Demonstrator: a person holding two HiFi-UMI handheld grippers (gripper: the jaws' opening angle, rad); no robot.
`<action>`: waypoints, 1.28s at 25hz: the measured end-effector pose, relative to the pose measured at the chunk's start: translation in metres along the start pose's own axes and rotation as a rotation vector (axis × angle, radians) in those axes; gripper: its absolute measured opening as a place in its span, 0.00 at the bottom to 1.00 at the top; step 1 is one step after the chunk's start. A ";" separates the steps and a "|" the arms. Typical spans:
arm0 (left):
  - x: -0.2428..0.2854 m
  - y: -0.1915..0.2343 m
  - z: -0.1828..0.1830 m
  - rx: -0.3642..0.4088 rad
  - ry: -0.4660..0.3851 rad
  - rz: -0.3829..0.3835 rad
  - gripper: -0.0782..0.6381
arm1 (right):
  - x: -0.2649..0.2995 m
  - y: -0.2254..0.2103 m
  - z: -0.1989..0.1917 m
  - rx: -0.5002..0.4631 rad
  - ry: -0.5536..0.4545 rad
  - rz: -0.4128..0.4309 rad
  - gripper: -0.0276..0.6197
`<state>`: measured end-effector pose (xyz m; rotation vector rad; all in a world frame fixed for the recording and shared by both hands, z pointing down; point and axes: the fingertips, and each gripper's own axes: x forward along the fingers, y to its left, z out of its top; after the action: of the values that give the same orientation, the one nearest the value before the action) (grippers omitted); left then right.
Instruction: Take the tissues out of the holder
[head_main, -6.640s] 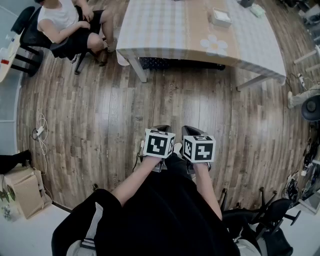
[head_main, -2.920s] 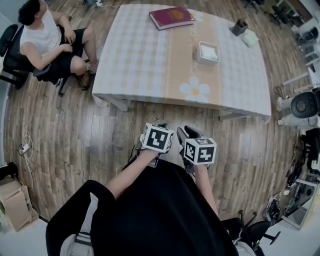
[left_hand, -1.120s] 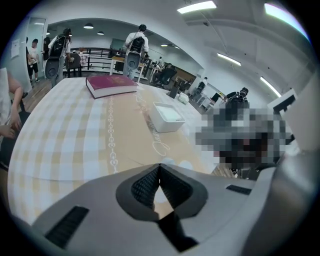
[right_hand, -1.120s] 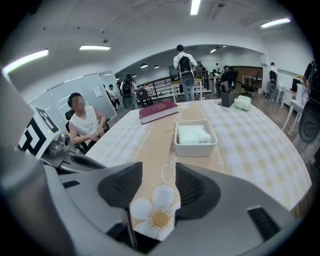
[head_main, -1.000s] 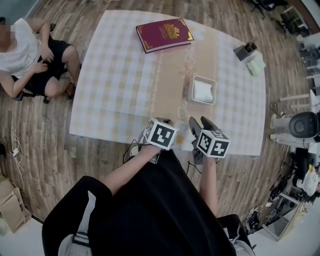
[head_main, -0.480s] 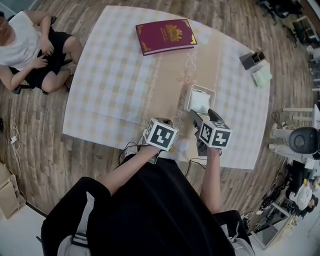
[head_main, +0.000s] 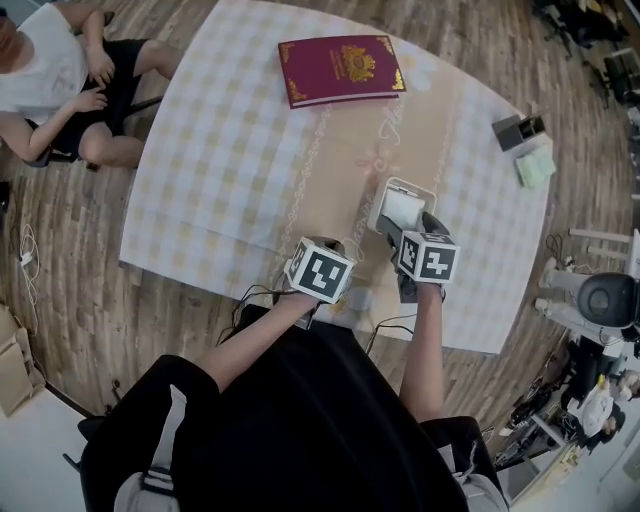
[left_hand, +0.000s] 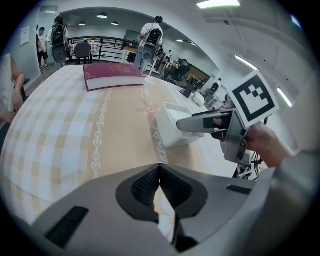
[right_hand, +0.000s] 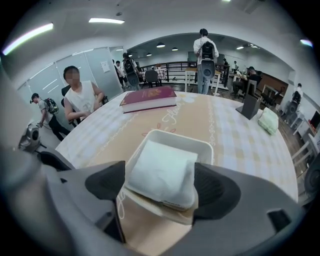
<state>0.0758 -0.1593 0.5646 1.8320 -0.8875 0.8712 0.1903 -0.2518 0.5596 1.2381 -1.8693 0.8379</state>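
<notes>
A white tissue holder (head_main: 382, 203) stands on the checked tablecloth, with a folded white stack of tissues (head_main: 405, 208) in it. My right gripper (head_main: 411, 230) reaches over the holder's near end. In the right gripper view its jaws are opening wide, and the tissues (right_hand: 161, 170) lie between the fingers (right_hand: 107, 183) above the holder's rim (right_hand: 176, 136); the pads do not press on them. My left gripper (head_main: 333, 246) hovers at the table's near edge, left of the holder (left_hand: 171, 126), shut with nothing in it.
A dark red book (head_main: 343, 68) lies at the table's far side. A dark box (head_main: 518, 130) and a pale green pack (head_main: 537, 160) sit at the far right. A person (head_main: 50, 70) sits on a chair left of the table (head_main: 200, 190). Other people stand in the background.
I have come up to the table. My right gripper has moved forward over the holder's near end and its jaws have spread. The left gripper stays at the table's edge.
</notes>
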 end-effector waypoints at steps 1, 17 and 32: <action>0.002 -0.001 0.000 -0.008 0.003 0.002 0.12 | 0.003 -0.003 -0.002 -0.005 0.013 0.004 0.70; 0.013 0.002 -0.005 -0.053 0.022 0.013 0.12 | 0.016 -0.012 -0.011 -0.063 0.177 0.001 0.63; -0.001 0.007 -0.009 -0.047 -0.006 0.015 0.12 | -0.020 -0.017 0.009 0.010 0.036 -0.051 0.56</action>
<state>0.0678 -0.1529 0.5701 1.7911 -0.9188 0.8474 0.2099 -0.2559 0.5405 1.2631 -1.8000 0.8378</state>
